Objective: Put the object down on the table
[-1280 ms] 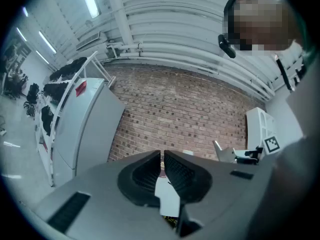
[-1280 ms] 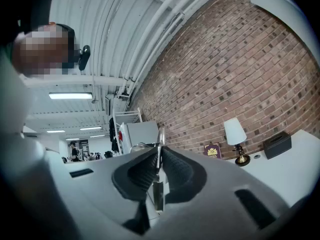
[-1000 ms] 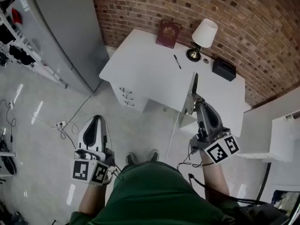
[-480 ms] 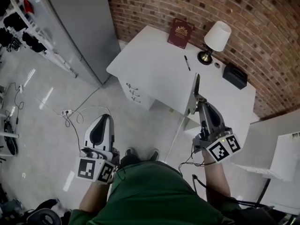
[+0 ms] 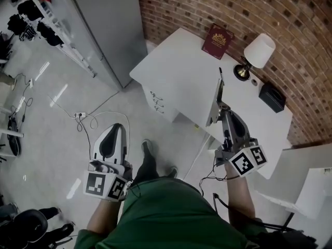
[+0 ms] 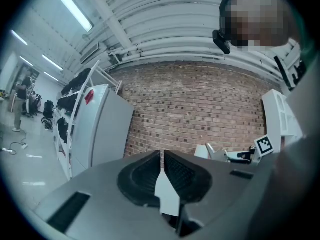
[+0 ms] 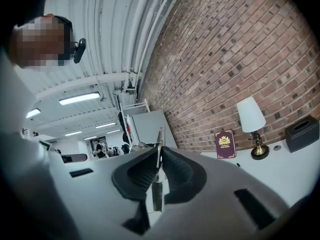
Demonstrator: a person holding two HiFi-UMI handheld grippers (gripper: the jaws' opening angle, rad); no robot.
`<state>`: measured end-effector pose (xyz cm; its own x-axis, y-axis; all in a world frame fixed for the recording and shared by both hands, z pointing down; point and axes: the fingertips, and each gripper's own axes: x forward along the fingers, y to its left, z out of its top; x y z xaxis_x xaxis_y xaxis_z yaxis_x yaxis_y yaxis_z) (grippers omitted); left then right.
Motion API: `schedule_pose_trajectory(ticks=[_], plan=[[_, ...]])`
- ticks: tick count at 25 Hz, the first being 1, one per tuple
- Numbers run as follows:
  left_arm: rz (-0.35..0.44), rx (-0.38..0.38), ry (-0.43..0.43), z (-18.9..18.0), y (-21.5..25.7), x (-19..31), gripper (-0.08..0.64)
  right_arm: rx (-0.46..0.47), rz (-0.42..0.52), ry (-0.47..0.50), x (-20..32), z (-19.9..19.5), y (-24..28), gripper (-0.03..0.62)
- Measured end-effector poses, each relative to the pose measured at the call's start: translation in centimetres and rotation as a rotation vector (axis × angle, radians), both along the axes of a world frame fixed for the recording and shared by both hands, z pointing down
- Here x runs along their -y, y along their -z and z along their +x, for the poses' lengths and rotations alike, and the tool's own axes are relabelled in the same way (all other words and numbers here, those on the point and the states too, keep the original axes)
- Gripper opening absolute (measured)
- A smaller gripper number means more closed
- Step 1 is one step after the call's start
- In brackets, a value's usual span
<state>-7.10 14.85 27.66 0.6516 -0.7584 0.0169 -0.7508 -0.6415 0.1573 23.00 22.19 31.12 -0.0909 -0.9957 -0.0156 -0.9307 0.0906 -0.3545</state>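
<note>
My right gripper is shut on a thin grey flat panel, held on edge and rising past the fingertips over the near edge of the white table. In the right gripper view the panel shows as a narrow strip pinched between the dark pads of the right gripper, with the table ahead. My left gripper hangs over the floor to the left of the table, and in its own view the left gripper is shut with nothing in it.
On the table stand a maroon book, a white-shaded lamp, a black box and a pen, all along the brick wall. A tall grey cabinet stands to the left. A cable lies on the floor.
The person has stepped toward the table, which now sits lower and further right in the head view. The right gripper has travelled with the panel still in its grip. The left gripper barely moved.
</note>
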Motion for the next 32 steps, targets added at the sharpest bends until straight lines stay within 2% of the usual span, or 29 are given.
schedule_pose_trajectory(ticks=[5,12,20,25,32], plan=[[-0.008,-0.03,-0.01,0.0,-0.7,4.3,0.023,-0.067,-0.063,-0.009,3.7,-0.1,-1.9,0.023],[-0.038,-0.066,-0.06,0.0,-1.8,13.2,0.023,-0.165,-0.141,-0.046,11.2,-0.4,-3.5,0.023],[-0.08,-0.081,-0.091,-2.1,-3.3,23.1,0.023,-0.283,-0.228,-0.064,20.3,-2.2,-5.7,0.021],[-0.104,-0.087,-0.066,-4.4,-5.1,27.5,0.023,-0.348,-0.295,-0.042,25.0,-3.5,-7.8,0.021],[-0.144,-0.083,-0.009,-5.9,-6.6,30.5,0.023,-0.537,-0.383,0.035,30.2,-3.7,-11.4,0.02]])
